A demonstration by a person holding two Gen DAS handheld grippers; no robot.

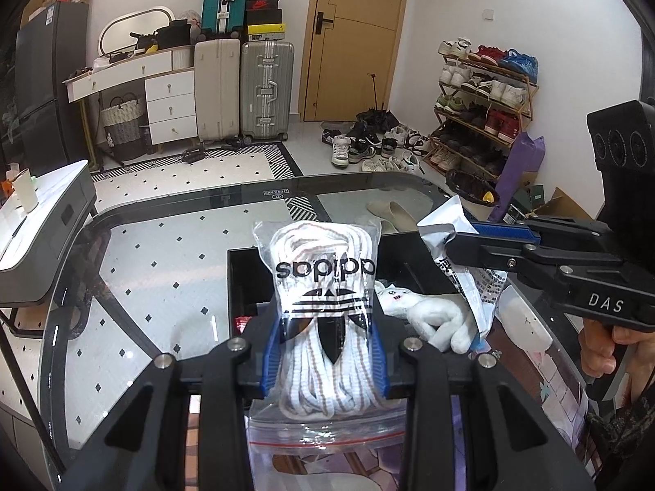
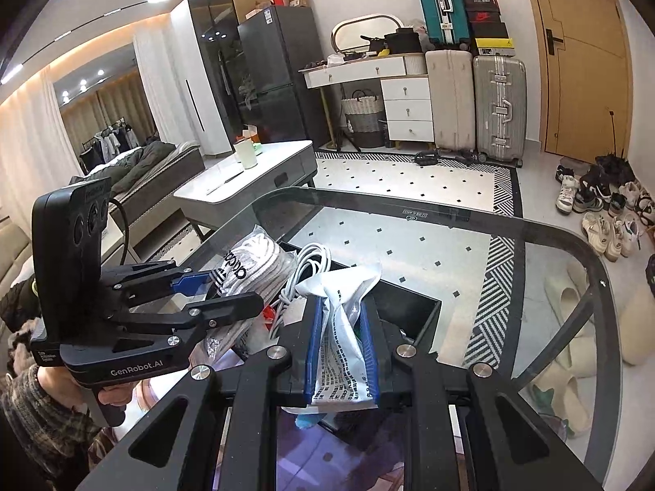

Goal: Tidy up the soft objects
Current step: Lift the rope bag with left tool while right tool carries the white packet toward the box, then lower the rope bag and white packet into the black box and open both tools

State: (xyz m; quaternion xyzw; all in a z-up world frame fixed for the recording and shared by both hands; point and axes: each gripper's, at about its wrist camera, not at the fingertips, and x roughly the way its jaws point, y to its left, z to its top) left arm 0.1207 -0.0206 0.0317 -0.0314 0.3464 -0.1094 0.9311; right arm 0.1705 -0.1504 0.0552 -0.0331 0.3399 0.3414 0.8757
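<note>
**Two grippers, each pinching a packet over the black bin**

Two blue-padded grippers are both closed on soft packets above the table. The left gripper (image 1: 325,352) has its pads pressed against the sides of a clear zip bag of white laces with a black trefoil logo (image 1: 323,307), held upright, the bag's red-lined zip end hanging below the fingers. The right gripper (image 2: 339,347) clamps a crinkled white plastic pouch printed with small black text (image 2: 342,327), which stands up between its blue pads (image 2: 313,343). Seen from the left camera, that pouch sits just to the right of the lace bag. Both packets hang over an open black rectangular bin (image 1: 245,282) resting on the glass tabletop with a dark rim (image 1: 163,245). Inside the bin lie a rolled white sock (image 1: 430,319) and, near the lace bag, a coiled white cable (image 2: 313,264). Beyond the table, a wooden shoe rack (image 1: 483,102) stands by the wall.
</note>
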